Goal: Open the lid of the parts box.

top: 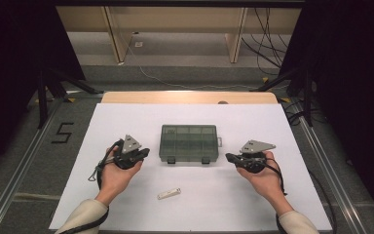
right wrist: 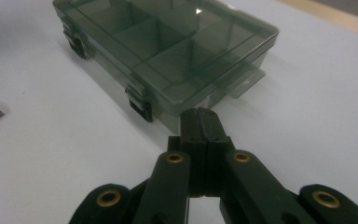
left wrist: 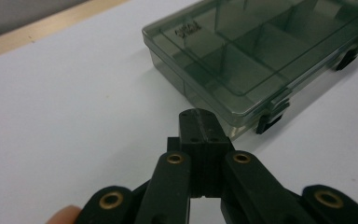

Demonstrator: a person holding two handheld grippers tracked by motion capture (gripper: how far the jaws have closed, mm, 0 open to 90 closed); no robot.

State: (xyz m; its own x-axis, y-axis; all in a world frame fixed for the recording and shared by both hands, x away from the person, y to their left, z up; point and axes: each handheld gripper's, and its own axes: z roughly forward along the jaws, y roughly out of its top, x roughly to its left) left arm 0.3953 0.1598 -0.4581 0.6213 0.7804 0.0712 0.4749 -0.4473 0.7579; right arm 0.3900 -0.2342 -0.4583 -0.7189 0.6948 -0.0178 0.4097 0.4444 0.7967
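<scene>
The organizer box (top: 189, 143), a smoky see-through plastic case with its lid down, lies flat at the middle of the high view on the white sheet that covers the counter (top: 126, 209). Inner dividers show through the lid, and two dark latches sit on the long side that faces the bottom of the frame. In the left gripper view the box (left wrist: 261, 51) takes up the upper right, with one latch just above and to the right of the jaw tips. In the right gripper view it (right wrist: 168, 51) runs across the top, with a latch just above and to the left of the tips.

The left gripper (top: 145, 152) is held at the left of the box in the high view, pointing toward it, jaws clenched together with nothing between them. The right gripper (top: 229, 157) mirrors it from the right, jaws likewise pressed tight on nothing. Both sets of tips are near the short ends of the box but apart from it.

A small pale strip (top: 169, 193) lies on the sheet below the box, toward the bottom centre of the high view, well apart from both hands; its end shows at the left edge of the right gripper view.
</scene>
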